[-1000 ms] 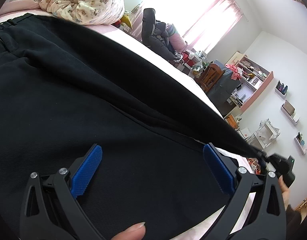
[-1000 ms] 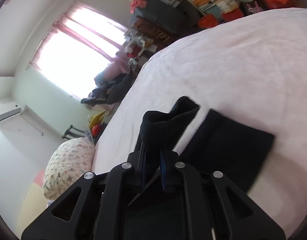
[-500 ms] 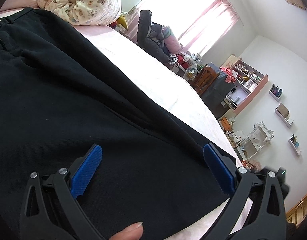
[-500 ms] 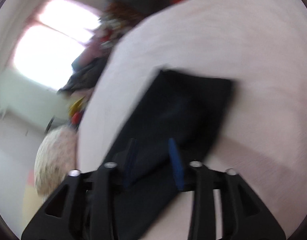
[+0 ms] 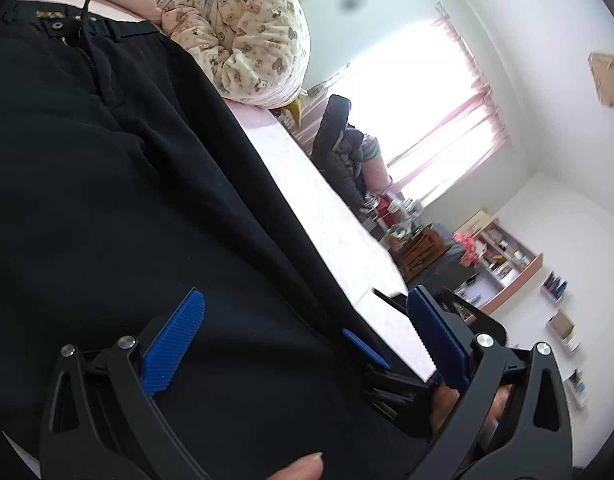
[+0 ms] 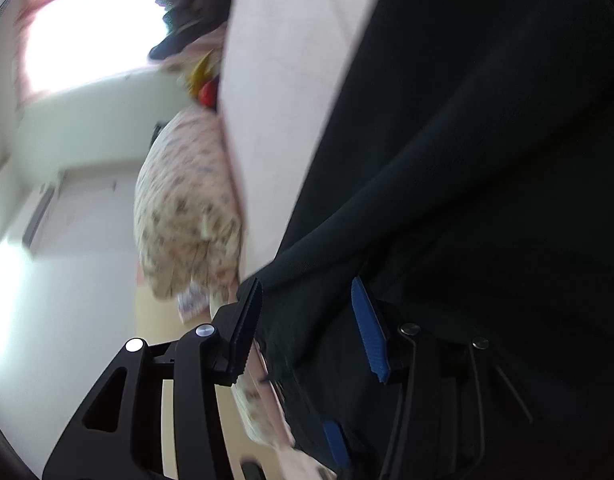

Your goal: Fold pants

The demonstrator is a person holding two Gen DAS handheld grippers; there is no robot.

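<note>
Black pants (image 5: 127, 208) lie spread on a pink bed (image 5: 319, 208), waistband and drawstring at the upper left. My left gripper (image 5: 307, 332) is open, its blue pads wide apart just above the cloth. The right gripper shows in the left wrist view (image 5: 365, 346) at the pants' edge near my left gripper's right finger. In the right wrist view the pants (image 6: 487, 140) fill the right side. My right gripper (image 6: 307, 324) is open with a fold of black cloth lying between its pads.
A teddy-print quilt (image 5: 243, 28) is bunched at the head of the bed, also in the right wrist view (image 6: 183, 208). A chair heaped with clothes (image 5: 343, 152) stands by the bright window. A desk and pink shelves (image 5: 487, 256) stand along the far wall.
My right gripper has opened, let go of the pant leg end, and swung over next to my left gripper. My left gripper stayed open and tilted toward the waistband.
</note>
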